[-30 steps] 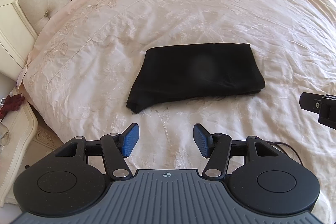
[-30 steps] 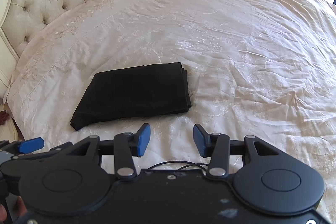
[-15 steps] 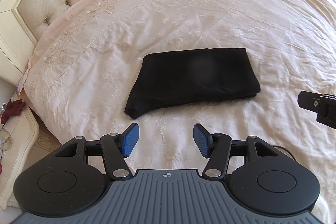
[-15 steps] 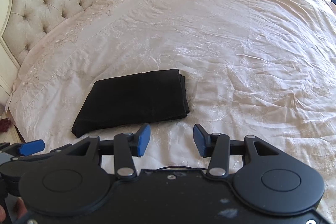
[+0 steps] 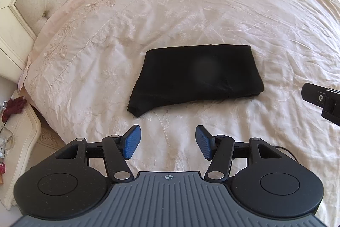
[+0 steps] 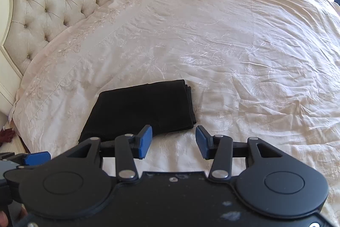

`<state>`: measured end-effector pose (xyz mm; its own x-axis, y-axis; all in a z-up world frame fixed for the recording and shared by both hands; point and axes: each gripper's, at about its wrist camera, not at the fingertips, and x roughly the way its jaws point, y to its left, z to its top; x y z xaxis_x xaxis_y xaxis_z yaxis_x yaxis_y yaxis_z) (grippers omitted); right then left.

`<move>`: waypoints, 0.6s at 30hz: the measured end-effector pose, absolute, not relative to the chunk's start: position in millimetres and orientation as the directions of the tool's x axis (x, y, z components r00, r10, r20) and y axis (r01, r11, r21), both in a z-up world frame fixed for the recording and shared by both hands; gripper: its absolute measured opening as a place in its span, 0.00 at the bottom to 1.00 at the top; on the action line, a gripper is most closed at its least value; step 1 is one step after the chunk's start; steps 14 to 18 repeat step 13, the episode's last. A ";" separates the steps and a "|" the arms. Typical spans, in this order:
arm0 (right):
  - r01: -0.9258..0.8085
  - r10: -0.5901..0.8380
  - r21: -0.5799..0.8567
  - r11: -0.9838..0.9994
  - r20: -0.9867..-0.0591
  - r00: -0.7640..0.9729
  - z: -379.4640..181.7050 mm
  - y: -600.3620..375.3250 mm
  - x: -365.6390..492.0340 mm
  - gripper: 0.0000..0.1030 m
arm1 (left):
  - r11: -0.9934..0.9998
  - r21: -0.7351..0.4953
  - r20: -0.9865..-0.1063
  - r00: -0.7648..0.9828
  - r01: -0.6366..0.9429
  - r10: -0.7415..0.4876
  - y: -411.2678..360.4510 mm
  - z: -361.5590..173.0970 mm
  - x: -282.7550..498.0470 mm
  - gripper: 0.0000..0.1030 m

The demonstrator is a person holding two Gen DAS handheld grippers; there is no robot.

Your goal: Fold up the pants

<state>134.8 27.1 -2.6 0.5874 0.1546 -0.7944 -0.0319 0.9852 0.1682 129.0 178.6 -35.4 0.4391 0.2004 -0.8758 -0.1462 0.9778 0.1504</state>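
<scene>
One folded pants [image 5: 196,76] flat on bed [image 5: 233,14].

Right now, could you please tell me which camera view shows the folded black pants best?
The left wrist view: the folded black pants lie whole and unobstructed on the bedspread. In the right wrist view their near edge hides behind the right tongs, though the stacked layers at the right end show.

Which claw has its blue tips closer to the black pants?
The right claw. Its left blue tip sits right at the near edge of the folded black pants, while the left claw has a strip of bare cream bedspread between.
</scene>
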 end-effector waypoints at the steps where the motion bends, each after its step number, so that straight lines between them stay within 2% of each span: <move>1: -0.030 0.153 0.168 0.985 -0.794 0.589 -1.9 27.9 135.8 0.47 | 0.978 0.147 -0.877 0.438 -0.147 0.197 180.5 -35.9 130.2 0.54; 18: 0.009 0.113 0.143 0.990 -0.816 0.567 -8.2 48.5 155.1 0.47 | 0.984 0.128 -0.889 0.426 -0.124 0.169 198.3 -43.0 154.5 0.54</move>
